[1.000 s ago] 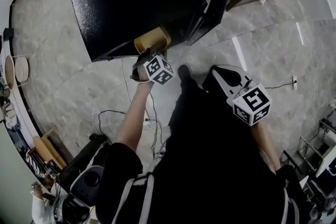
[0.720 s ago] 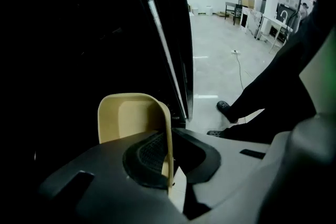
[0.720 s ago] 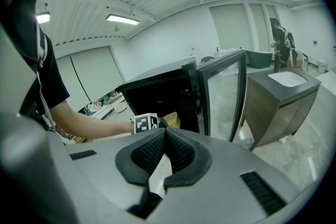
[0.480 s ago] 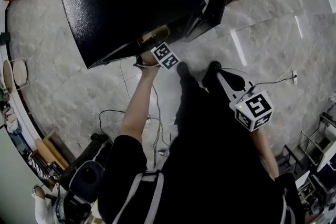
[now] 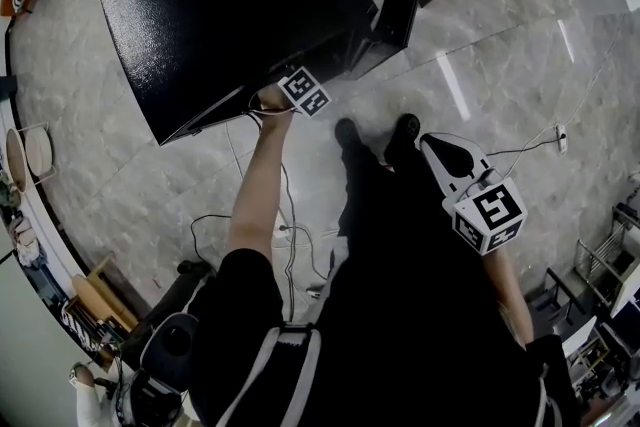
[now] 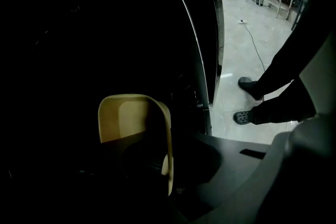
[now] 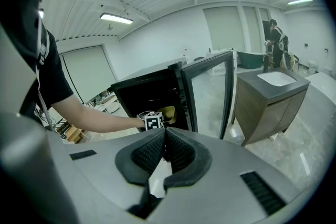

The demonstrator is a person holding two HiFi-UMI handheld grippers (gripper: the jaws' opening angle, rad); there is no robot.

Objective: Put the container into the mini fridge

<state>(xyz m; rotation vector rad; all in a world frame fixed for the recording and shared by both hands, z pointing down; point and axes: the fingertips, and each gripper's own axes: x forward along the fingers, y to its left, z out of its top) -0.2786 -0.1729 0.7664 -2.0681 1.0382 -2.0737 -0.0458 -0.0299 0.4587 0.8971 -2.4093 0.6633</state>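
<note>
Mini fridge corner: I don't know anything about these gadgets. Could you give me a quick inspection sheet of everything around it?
Surface: pale marble-look floor, mostly bare.
Job's things: yellow container already reaching into the dark mini fridge; its door stands open.
Clutter: odds and ends by the wall, too small to identify.
Grippers: left gripper clamped on the container's wall; right gripper shut, empty, held back from the fridge.
Cables: a white cable trails across the floor.
Surroundings: grey cabinet with a white sink; another person far behind.
</note>
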